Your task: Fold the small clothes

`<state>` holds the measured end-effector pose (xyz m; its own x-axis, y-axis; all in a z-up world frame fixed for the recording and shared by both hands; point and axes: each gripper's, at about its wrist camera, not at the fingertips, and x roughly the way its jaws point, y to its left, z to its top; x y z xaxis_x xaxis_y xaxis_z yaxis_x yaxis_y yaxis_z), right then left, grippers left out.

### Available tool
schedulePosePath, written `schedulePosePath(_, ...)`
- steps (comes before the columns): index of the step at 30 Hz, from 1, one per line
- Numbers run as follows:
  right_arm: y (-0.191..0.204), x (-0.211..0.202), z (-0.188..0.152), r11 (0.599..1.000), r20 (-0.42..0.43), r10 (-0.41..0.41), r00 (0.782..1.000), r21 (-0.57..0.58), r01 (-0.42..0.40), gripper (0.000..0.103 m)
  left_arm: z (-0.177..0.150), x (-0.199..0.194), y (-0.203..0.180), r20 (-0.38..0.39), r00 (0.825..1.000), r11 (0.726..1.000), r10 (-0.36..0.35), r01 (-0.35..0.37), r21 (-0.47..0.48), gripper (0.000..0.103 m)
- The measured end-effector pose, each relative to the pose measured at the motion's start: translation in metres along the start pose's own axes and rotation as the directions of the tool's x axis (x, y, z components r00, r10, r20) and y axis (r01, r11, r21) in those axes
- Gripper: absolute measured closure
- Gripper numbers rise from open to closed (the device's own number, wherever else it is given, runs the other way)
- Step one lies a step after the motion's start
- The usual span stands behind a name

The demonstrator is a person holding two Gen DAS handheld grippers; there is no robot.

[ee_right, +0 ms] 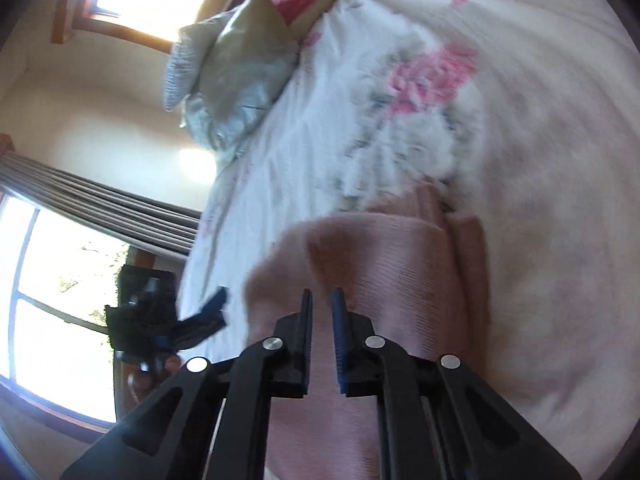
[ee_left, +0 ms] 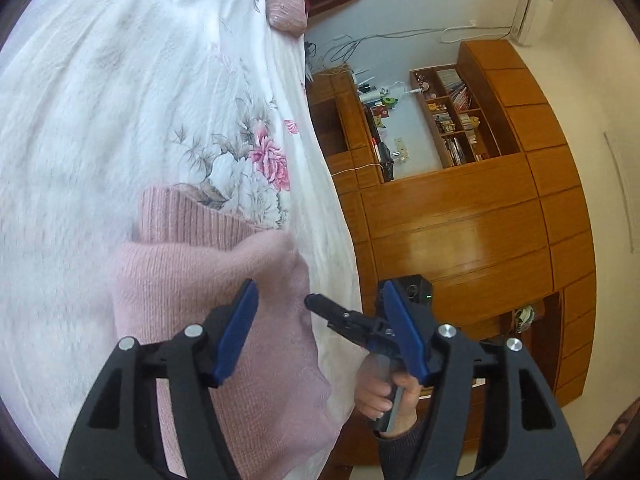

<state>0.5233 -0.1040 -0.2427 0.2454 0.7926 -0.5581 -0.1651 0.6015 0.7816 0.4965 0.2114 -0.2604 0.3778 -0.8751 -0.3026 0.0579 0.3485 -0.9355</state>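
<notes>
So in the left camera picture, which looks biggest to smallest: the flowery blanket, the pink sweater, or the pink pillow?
1. flowery blanket
2. pink sweater, though it is nearer the camera, which enlarges it
3. pink pillow, far off and partly cut off by the edge

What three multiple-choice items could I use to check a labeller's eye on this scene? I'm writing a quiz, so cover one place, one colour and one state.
1. Where does the pink ribbed knit garment lie?
A. on the white floral bedspread
B. on the wooden wall unit
C. on the floor

2. What colour are the pads on the left tool?
A. red
B. blue
C. green

3. How does the right tool stand?
A. clamped on the garment
B. gripping a pillow
C. slightly parted, holding nothing

Answers: 1 A, bedspread shows around it; 2 B, both pads are blue; 3 C, a narrow gap shows between its pads with the garment beyond.
</notes>
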Motion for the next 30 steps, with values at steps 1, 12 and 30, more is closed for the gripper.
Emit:
schedulePosePath(1,0.015,0.007,0.005,1.000,-0.010,0.015,1.000,-0.018,-0.015,0.088,0.003,0.007,0.002,-0.014,1.000,1.000,0.020,-0.020,0.002,0.038)
schedulePosePath(12,-0.022,0.069,0.015,0.993,-0.179,-0.100,0.979,0.050,0.111,0.103,-0.004,0.013,0.021,0.034,0.999,0.997,0.029,-0.026,-0.078,0.043)
schedulePosePath(30,-0.048,-0.025,-0.023,0.998,-0.005,-0.022,1.000,0.054,0.022,0.091,-0.063,0.005,-0.027,-0.064,0.998,0.994,0.025,-0.019,0.105,0.040)
